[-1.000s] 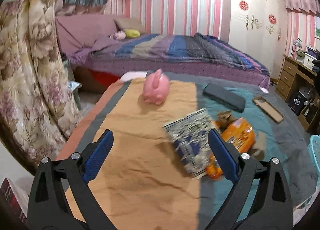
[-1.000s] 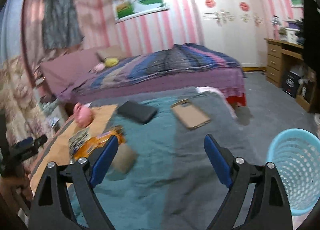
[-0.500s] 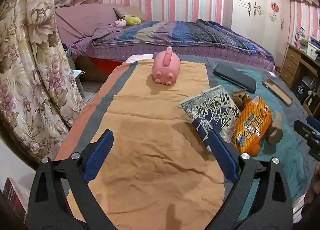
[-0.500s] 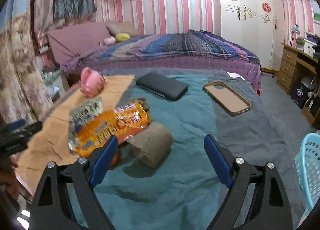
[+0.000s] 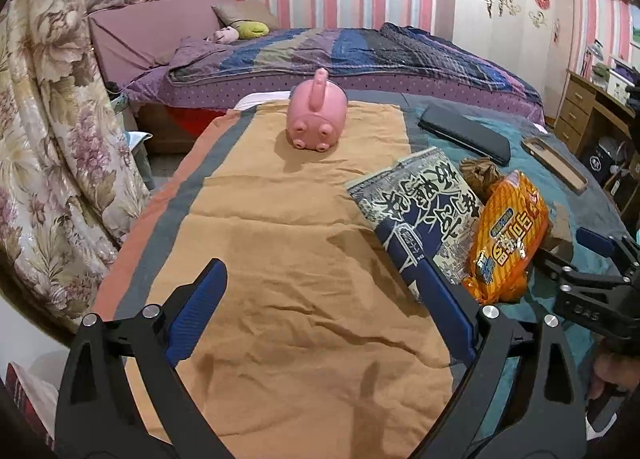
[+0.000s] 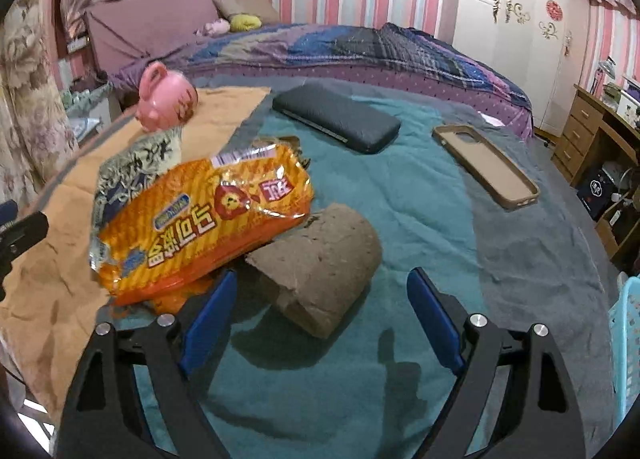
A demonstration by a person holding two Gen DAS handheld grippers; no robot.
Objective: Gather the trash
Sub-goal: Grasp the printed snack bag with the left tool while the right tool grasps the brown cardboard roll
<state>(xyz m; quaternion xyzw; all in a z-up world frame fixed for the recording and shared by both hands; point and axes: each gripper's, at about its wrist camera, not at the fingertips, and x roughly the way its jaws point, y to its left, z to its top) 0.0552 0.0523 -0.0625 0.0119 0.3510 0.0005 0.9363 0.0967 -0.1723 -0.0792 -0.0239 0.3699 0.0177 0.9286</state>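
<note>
An orange snack bag (image 6: 200, 223) lies on the table, overlapping a blue-and-white printed wrapper (image 6: 136, 163). A brown cardboard piece (image 6: 324, 263) lies just right of the bag. My right gripper (image 6: 318, 323) is open and empty, its fingers on either side of the cardboard's near end. In the left wrist view the wrapper (image 5: 424, 207), the orange bag (image 5: 508, 235) and a crumpled brown paper (image 5: 480, 175) lie to the right. My left gripper (image 5: 320, 319) is open and empty over the orange cloth (image 5: 280, 259).
A pink piggy bank (image 5: 318, 115) stands at the far end of the cloth. A dark flat case (image 6: 336, 115) and a brown phone case (image 6: 484, 163) lie further back. A light blue basket (image 6: 626, 335) stands at the right edge. A bed lies behind.
My right gripper has moved closer to the trash, so the cardboard now lies between its fingers. My left gripper has moved slightly forward over the cloth.
</note>
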